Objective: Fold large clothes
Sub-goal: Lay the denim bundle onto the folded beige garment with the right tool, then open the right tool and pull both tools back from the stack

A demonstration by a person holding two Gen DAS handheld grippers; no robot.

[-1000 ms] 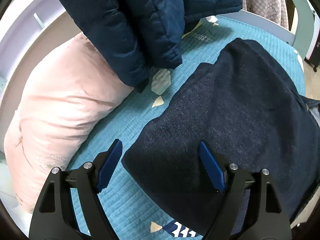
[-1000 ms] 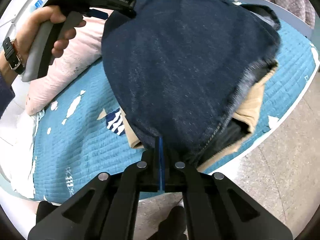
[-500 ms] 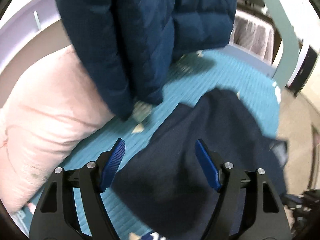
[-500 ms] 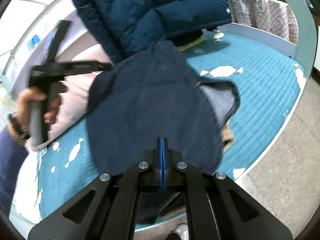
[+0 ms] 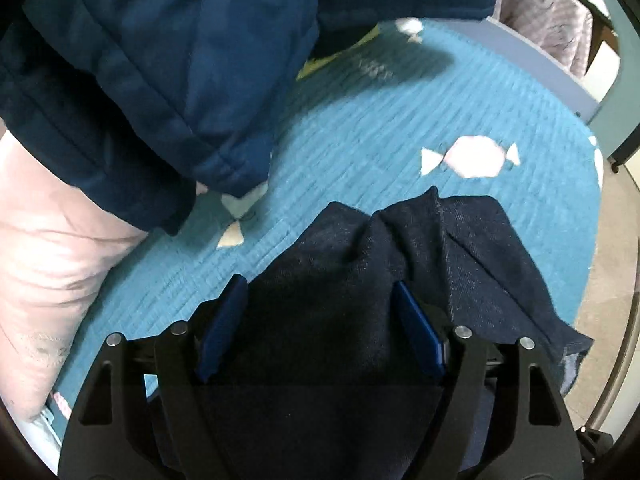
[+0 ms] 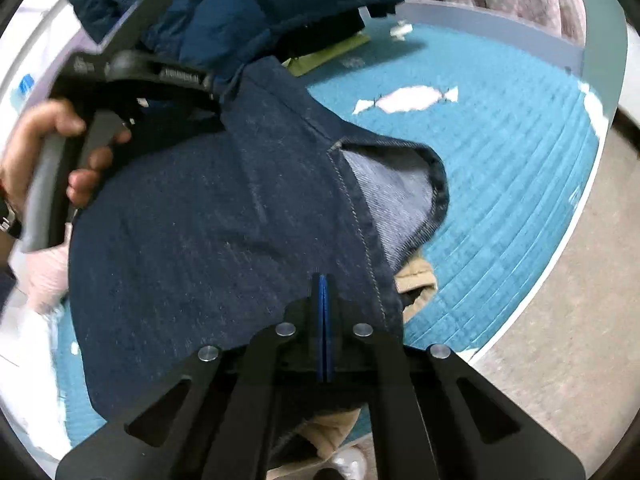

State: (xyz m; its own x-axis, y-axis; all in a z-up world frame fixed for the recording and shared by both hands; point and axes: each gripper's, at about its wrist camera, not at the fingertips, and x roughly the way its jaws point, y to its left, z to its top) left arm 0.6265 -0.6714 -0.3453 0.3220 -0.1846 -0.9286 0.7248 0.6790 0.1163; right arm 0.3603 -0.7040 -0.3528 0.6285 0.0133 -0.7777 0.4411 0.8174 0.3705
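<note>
Right view only: we are seeing tan trousers [image 6: 416, 280] under the dark denim garment [image 6: 208, 232], mid-bed; right gripper [image 6: 323, 280] is pinching its hem. Left gripper [image 5: 318, 300] jaws are opening astride it. Lettering illegible.

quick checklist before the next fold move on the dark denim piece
1. Right gripper clamped on the denim garment: ok, pads shut on its near edge.
2. Left gripper gripping the denim: not ok, its jaws are opening, cloth bunched between them.
3. Garment lifted and spread between the grippers: ok, though one corner is flipped, showing the pale inside.
4. Landing spot on the teal bedcover: ok, bare patch ahead.
5. Navy puffer jacket out of the way: cannot tell, it hangs close.
6. Tan garment underneath stays put: cannot tell.
</note>
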